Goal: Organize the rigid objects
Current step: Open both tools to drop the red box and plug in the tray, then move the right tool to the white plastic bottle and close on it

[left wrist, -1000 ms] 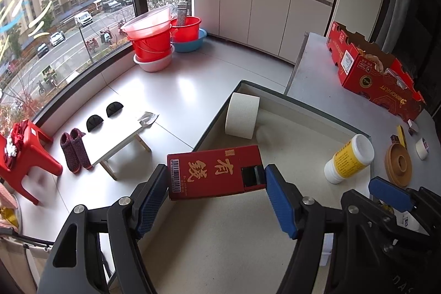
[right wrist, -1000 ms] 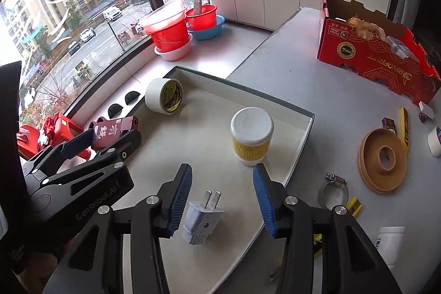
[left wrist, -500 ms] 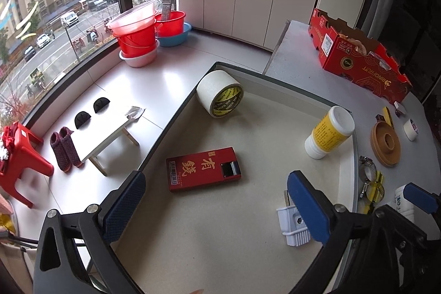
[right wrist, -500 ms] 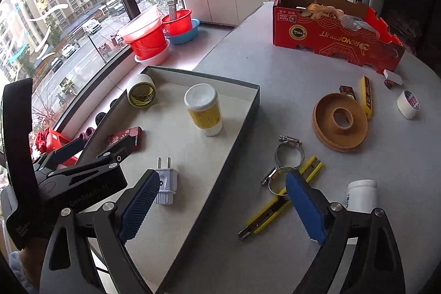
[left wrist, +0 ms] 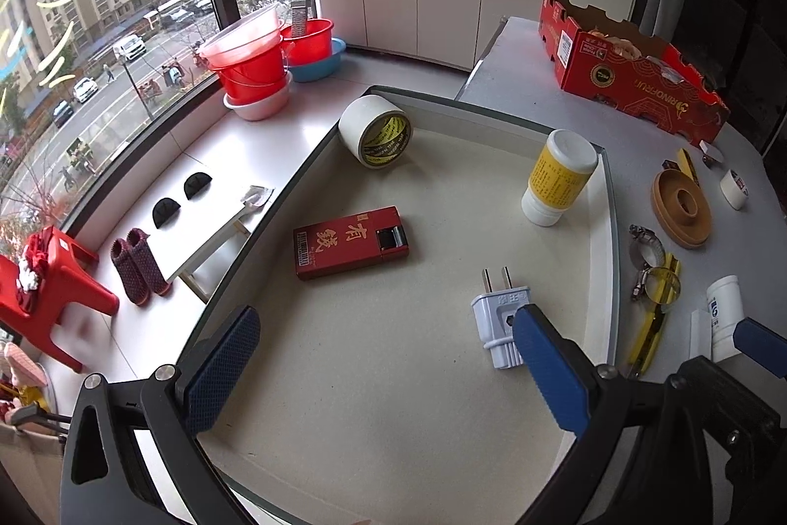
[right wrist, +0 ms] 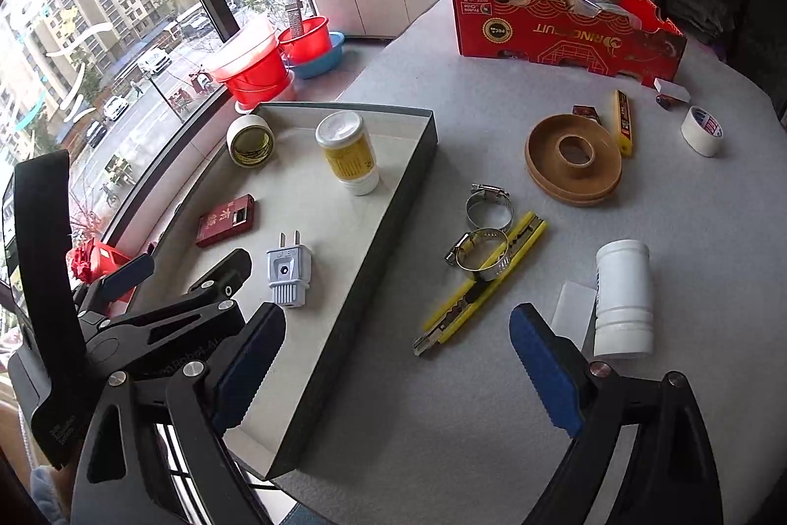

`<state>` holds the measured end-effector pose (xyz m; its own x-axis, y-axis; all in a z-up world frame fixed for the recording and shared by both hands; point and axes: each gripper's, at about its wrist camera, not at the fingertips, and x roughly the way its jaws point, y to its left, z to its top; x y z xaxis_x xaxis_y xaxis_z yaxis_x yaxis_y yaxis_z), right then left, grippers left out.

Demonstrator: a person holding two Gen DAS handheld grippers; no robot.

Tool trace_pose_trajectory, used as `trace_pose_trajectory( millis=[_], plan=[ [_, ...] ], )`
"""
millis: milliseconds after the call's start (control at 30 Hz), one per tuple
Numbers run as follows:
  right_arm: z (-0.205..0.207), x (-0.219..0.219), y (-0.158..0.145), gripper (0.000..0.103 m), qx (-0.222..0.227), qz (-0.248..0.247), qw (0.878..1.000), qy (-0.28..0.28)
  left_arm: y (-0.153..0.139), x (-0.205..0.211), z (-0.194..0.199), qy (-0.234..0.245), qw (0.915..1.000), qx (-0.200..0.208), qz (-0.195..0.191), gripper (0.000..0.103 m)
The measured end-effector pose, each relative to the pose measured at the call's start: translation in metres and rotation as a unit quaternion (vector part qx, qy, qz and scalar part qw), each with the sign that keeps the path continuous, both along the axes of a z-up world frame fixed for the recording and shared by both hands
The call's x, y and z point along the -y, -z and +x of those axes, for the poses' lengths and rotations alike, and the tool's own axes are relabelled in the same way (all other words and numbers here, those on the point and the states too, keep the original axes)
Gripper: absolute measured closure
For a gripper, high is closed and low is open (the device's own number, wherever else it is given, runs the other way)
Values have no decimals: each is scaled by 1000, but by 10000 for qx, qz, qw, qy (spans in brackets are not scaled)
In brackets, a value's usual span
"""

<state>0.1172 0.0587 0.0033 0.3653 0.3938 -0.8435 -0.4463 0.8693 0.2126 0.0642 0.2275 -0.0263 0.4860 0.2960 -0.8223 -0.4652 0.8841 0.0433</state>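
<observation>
Right now both of your tools are empty: the left hand-held gripper (left wrist: 383,377) hangs spread wide over the near end of the tray (right wrist: 393,200), and the right hand-held gripper (right wrist: 398,372) is just as wide above the surface (right wrist: 442,416) beside the tray's long wall. Inside the tray you have the tape roll (left wrist: 376,131) on its side in the far corner, the yellow-labelled bottle (left wrist: 558,178) standing near the far right wall, the red box (left wrist: 351,242) flat by the left edge, and the white plug (left wrist: 499,321) lying near the right wall, spaced apart so each can be reached without knocking another. Outside the tray, the two hose clamps (right wrist: 484,234) rest against the yellow utility knife (right wrist: 479,284), and the white bottle (right wrist: 622,298) lies on its side near your right jaw. My guess is the knife or that bottle comes next, since your right tool sits closest to them; the overlapping clamps could drag along with the knife.
</observation>
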Motion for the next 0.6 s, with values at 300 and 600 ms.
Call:
trace_pose_trajectory(
  millis=[300,600],
  plan=[
    [-11,-16,-11,9,3,148,9997,-189,-4,-6,-23,-231,9997,-55,63,0],
    [-15,-9,-14,9,25,122,9999,-107,13,15,-34,5,9993,-350,116,0]
  ],
)
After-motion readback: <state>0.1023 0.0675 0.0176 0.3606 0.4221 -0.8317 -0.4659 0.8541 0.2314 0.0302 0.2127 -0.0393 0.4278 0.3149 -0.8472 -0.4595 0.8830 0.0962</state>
